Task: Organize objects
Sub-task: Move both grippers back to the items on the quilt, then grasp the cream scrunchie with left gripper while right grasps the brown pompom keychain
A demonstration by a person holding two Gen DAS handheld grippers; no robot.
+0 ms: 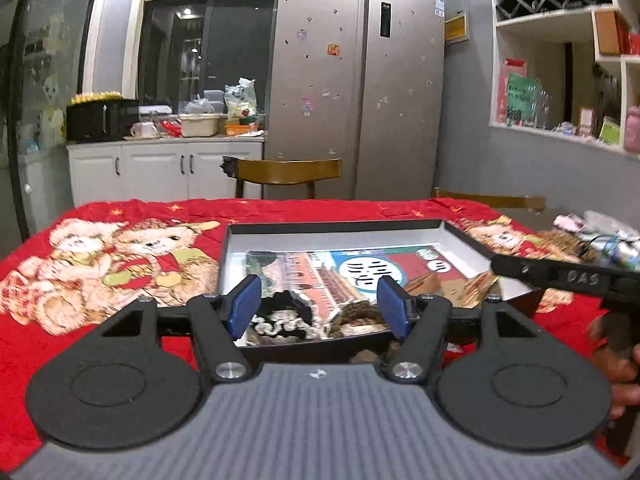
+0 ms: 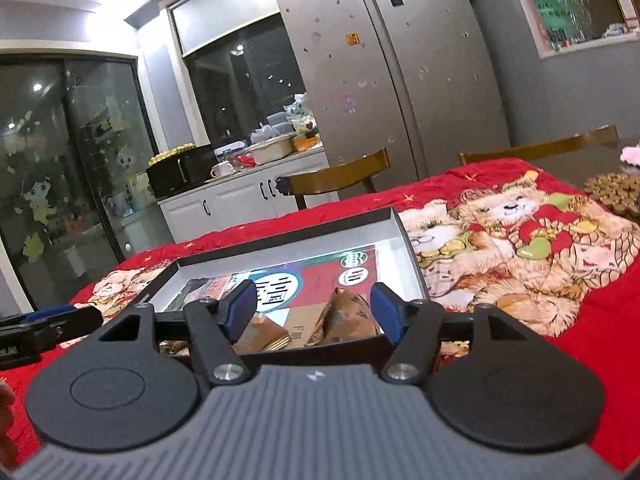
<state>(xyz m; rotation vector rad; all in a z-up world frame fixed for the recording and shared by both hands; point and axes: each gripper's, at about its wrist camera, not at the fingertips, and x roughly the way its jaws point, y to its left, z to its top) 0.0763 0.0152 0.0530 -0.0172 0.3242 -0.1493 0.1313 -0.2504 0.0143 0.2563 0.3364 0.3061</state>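
Sitting on the desk's red teddy-bear cloth (image 1: 120, 216) is a shallow black box (image 1: 336, 227) with white inner walls, holding colourful printed booklets and brown packets (image 2: 344, 316). Left tongs (image 1: 320, 306) and right tongs (image 2: 312, 312) both gape wide, gripping nothing.

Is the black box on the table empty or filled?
Filled: the black box holds a picture book and brown packets on its floor.
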